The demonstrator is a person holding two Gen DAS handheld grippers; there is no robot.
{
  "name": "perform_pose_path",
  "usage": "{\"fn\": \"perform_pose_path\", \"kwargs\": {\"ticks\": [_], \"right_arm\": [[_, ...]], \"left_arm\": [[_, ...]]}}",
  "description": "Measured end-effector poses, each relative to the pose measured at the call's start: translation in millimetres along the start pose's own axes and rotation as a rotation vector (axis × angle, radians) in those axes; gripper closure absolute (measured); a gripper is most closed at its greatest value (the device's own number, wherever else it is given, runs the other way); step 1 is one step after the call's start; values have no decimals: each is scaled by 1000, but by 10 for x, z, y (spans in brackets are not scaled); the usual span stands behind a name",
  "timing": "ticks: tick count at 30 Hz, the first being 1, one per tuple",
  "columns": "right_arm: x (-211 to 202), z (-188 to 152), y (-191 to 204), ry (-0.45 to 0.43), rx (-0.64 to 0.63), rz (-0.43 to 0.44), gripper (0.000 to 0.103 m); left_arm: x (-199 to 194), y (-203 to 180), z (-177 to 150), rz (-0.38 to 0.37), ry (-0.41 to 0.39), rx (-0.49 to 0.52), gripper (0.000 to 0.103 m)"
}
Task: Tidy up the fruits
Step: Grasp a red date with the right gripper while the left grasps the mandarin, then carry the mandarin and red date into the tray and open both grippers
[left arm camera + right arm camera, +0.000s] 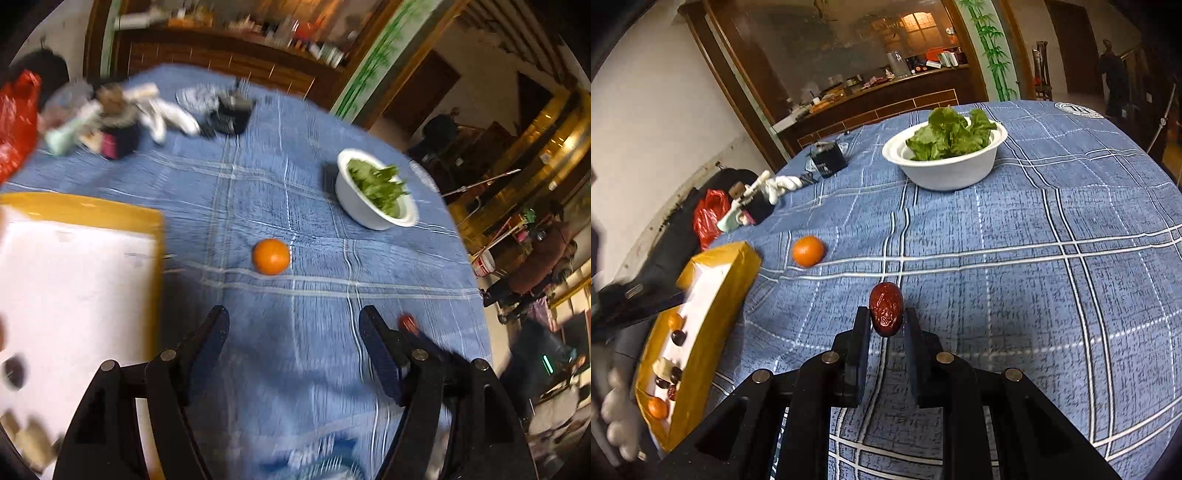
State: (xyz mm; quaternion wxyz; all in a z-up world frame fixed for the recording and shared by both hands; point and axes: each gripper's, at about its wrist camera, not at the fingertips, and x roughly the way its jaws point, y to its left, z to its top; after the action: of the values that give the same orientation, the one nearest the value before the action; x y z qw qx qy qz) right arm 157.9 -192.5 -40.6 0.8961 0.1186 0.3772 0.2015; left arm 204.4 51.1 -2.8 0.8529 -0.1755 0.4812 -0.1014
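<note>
An orange [270,256] lies on the blue checked tablecloth, a short way ahead of my left gripper [293,325], which is open and empty above the cloth. It also shows in the right wrist view [808,251]. My right gripper [886,323] is shut on a wrinkled red date [885,308], held above the cloth. The date shows as a red blur [407,323] just right of my left gripper. A yellow box with a white inside [713,295] stands at the left and holds small oranges and several dark fruits; it also shows in the left wrist view [85,210].
A white bowl of green leaves [955,170] stands at the far side; it also shows in the left wrist view [354,199]. A black container [827,160], white gloves and a clutter of small items [110,118] lie at the far left, with a red bag [709,218] beside them.
</note>
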Motion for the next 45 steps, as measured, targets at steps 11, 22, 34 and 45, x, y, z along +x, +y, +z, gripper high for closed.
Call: {"fn": "perform_pose_path", "kwargs": {"ticks": [11, 22, 34, 45], "right_arm": [[12, 28, -24, 20, 20, 45, 83], [-3, 15, -44, 10, 26, 49, 83], [-15, -75, 16, -9, 5, 43, 84], [-352, -459, 213, -25, 22, 17, 84]], "left_arm": [[848, -123, 214, 235, 23, 77, 42], [269, -145, 24, 195, -54, 103, 71], [-872, -58, -788, 134, -260, 44, 71], [-1370, -79, -1200, 170, -377, 120, 70]]}}
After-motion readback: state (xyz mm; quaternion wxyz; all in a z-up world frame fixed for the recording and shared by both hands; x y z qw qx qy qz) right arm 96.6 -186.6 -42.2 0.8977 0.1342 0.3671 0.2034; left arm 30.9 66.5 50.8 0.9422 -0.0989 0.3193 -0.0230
